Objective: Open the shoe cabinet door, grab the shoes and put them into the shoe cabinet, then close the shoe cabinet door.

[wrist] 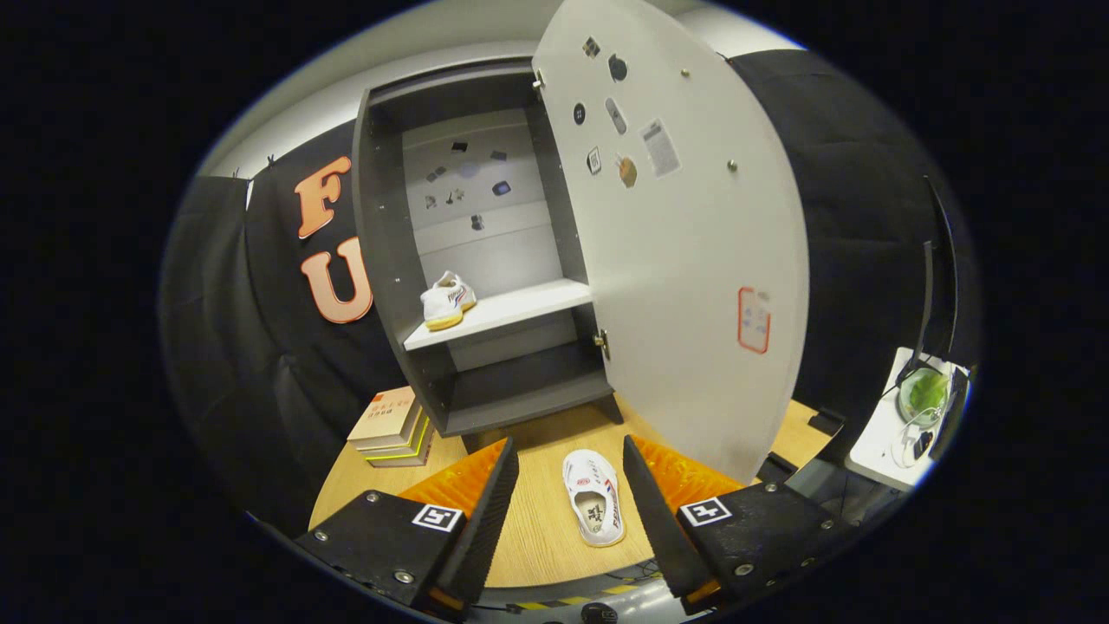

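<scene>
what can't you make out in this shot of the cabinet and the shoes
- Cabinet bottom compartment: in shadow in the gripper view, its back corners unreadable.
- Shoe on the shelf: heel towards the camera, its toe hidden.
- Stickers on the open door: too small to identify.
- Books beside the cabinet: cover print too small.
- Shoe on the table: seen between the open fingers of the gripper, height above it unclear.

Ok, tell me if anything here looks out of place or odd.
Only the pair is split: one shoe sits on the cabinet's white shelf, its mate lies on the wooden table between the open hand-held gripper fingers. Nothing spilled or damaged.
</scene>
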